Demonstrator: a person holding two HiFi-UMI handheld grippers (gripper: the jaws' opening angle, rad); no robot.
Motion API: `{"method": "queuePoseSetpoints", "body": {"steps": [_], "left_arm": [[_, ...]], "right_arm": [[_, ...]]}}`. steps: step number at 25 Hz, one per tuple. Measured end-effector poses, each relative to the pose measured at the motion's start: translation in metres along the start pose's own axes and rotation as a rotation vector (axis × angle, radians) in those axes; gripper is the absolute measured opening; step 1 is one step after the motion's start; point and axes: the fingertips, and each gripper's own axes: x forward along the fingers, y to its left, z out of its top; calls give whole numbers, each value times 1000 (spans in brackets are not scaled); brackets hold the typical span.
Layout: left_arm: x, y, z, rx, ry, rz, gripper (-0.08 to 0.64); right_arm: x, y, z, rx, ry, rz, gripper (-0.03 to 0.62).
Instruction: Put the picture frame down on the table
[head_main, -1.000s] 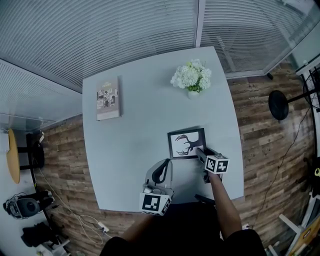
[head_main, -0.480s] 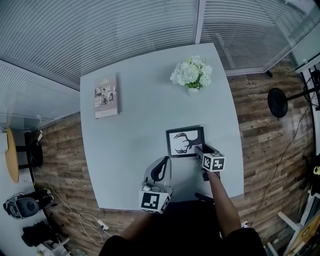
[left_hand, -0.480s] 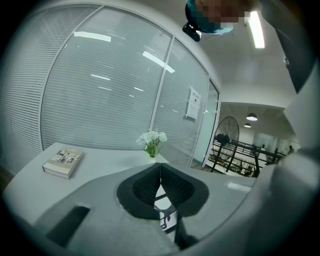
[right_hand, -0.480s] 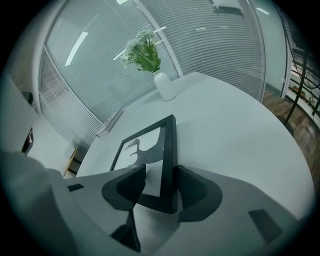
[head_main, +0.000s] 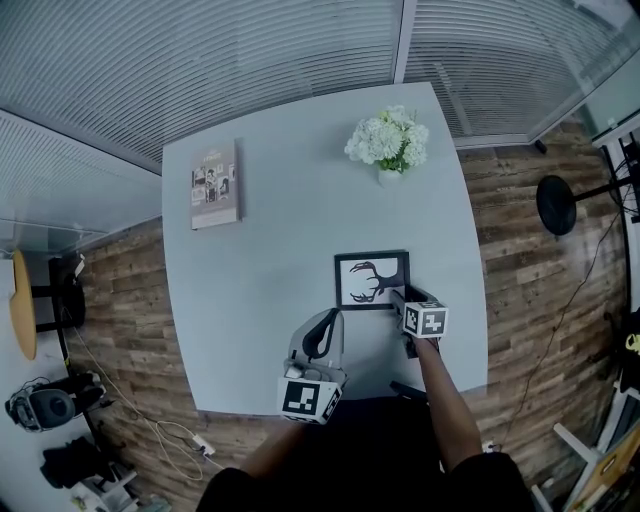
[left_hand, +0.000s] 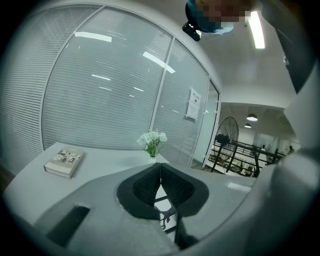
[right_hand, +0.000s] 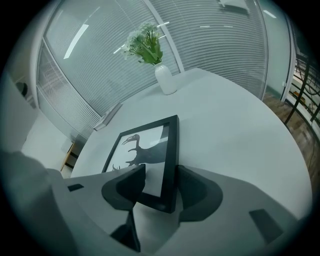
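Note:
The black picture frame (head_main: 372, 279) with a deer-antler print lies flat on the grey table (head_main: 270, 250), right of centre. My right gripper (head_main: 398, 297) is at its near right corner. In the right gripper view the frame (right_hand: 145, 150) reaches between the jaws. The right gripper (right_hand: 162, 187) is open, its pads either side of the frame's right border with a gap showing. My left gripper (head_main: 322, 330) hovers over the table's near edge, left of the frame. Seen in its own view, the left gripper (left_hand: 160, 180) is shut with nothing in it.
A white vase of white flowers (head_main: 385, 142) stands at the far right of the table. A book (head_main: 216, 184) lies at the far left. Blinds and glass walls run behind the table. A floor fan (head_main: 556, 205) stands on the wood floor to the right.
The frame has turned slightly and now lies squarer on the table. The right gripper stays at its near right corner. The left gripper has barely moved.

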Motion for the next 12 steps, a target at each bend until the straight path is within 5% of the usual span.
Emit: {"method": "queuePoseSetpoints", "body": {"steps": [12], "left_arm": [[-4,-1,1,3,0,4,15]], "right_arm": [[2,3,-3,-33,15,-13,202]]}}
